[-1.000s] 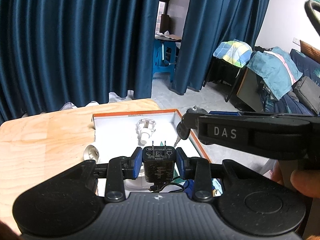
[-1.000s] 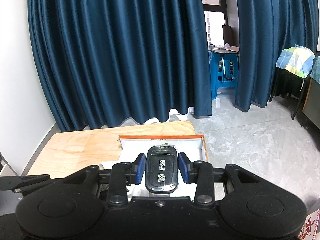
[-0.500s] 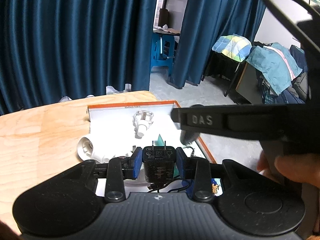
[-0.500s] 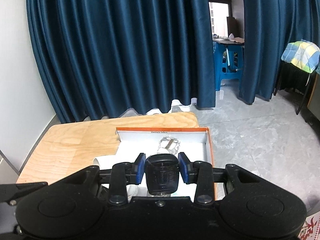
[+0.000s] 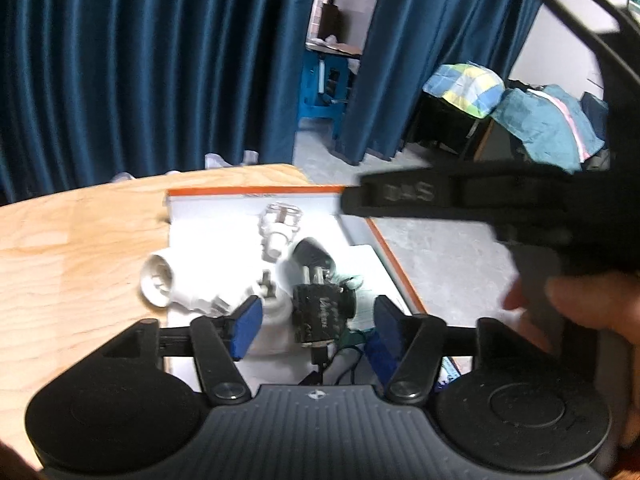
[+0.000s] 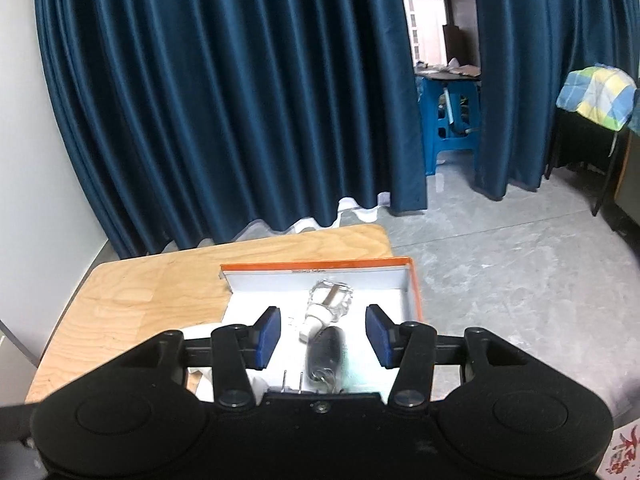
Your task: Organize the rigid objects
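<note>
Both grippers opening over the orange-rimmed box (image 6: 414,280)

Left gripper (image 5: 316,330) spreads clear of the black charger (image 5: 320,312); right gripper (image 6: 322,336) spreads above the car key (image 6: 326,350), lower centre.

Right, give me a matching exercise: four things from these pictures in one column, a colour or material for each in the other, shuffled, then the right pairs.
Things:
1. charger
2. box rim
3. curtain
4. table

Colour or material:
A. dark blue
B. light wood
C. black
D. orange

Pairs: 1-C, 2-D, 3-A, 4-B
</note>
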Motion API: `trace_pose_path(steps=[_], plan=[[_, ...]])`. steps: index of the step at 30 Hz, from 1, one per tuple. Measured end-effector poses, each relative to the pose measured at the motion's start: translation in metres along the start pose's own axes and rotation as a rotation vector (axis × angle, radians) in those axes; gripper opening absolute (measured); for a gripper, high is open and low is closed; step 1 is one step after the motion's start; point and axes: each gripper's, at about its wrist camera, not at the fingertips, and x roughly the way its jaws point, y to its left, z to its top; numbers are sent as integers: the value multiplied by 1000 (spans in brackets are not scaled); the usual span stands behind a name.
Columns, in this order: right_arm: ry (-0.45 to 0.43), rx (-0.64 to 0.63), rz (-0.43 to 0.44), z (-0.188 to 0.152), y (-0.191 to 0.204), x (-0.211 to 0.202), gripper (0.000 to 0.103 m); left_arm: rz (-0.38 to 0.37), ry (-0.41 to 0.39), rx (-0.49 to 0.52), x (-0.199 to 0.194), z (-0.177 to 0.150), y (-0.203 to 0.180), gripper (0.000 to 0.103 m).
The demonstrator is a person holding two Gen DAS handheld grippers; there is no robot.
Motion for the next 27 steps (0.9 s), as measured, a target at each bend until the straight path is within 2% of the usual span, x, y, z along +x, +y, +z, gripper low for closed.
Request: trace_pose_path(steps=[1, 3, 4, 6, 7, 12, 16, 20, 27], plan=[[-4, -3, -9, -1, 0, -6, 58, 14, -6, 9, -4, 0, -2, 71], [-28, -8, -38, -5, -1, -23, 67, 45, -24, 24, -17, 0, -6, 85], [-41, -12, -54, -7, -1, -32, 69, 57, -34, 24, -22, 0, -7, 87], [-59, -13, -84, -13, -2, -52, 75, 82, -51, 18, -37, -1, -11, 100], [-64, -19, -90, -16, -2, -62, 76, 98, -58, 14, -43, -1, -12, 103], [-76, -62, -146, -42, -2, -108, 83, 198, -59, 19, -71, -13, -25, 103], [-46, -54, -160, -71, -6, -132, 85, 235, -32, 13, -81, -29, -33, 103], [-5, -59, -171, -99, -6, -146, 85, 250, 16, 7, -81, -45, -36, 103], [41, -52, -160, -127, -5, -153, 85, 289, 21, 12, -90, -64, -42, 103]])
